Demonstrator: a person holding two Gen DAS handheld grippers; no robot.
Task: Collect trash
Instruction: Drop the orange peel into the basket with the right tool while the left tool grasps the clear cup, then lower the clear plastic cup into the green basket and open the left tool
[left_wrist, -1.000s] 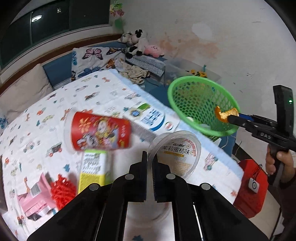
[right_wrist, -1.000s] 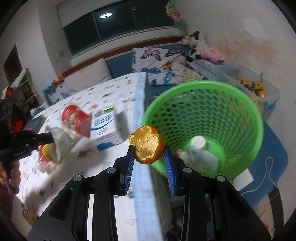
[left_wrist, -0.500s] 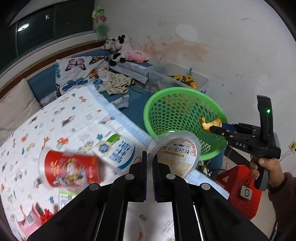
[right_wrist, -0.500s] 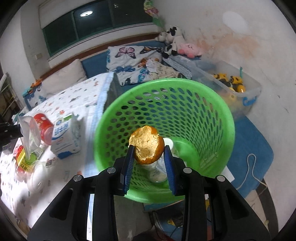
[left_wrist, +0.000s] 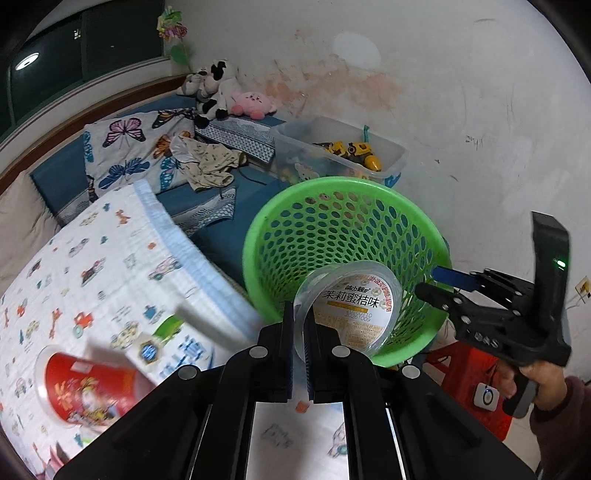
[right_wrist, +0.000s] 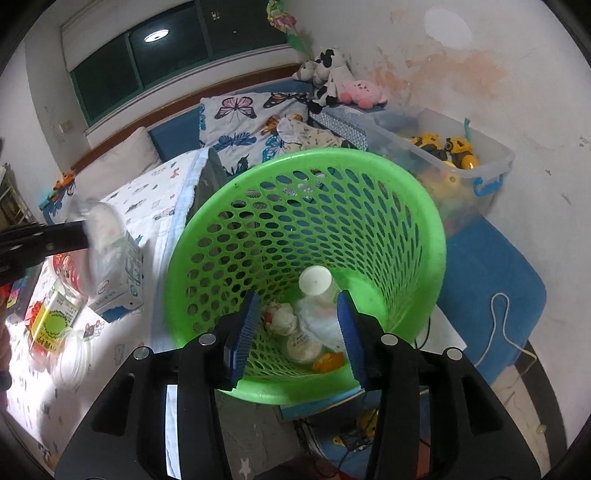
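Observation:
The green mesh basket (left_wrist: 332, 192) (right_wrist: 424, 206) stands beside the bed. My left gripper (left_wrist: 299, 332) is shut on the rim of a clear plastic cup (left_wrist: 351, 306) with a yellow label, held just over the basket's near rim. In the right wrist view that cup (right_wrist: 99, 225) is a blur at the left. My right gripper (right_wrist: 298, 299) (left_wrist: 439, 284) hangs over the basket mouth, its jaws opening with nothing between the blue pads. An orange peel (right_wrist: 327, 362) lies at the basket bottom among a white cup (right_wrist: 314, 280) and crumpled wrappers.
On the patterned bed sheet (left_wrist: 92, 266) lie a red paper cup (left_wrist: 88, 387), a milk carton (left_wrist: 177, 350) (right_wrist: 122, 273) and a yellow packet (right_wrist: 51, 325). A clear toy bin (left_wrist: 343, 147) stands behind the basket, a red stool (left_wrist: 465, 373) beside it. A hand (left_wrist: 543, 380) holds the right gripper.
The right gripper has opened and let go of the orange peel, which now lies in the basket. The left gripper has carried the clear cup across the bed to the basket rim.

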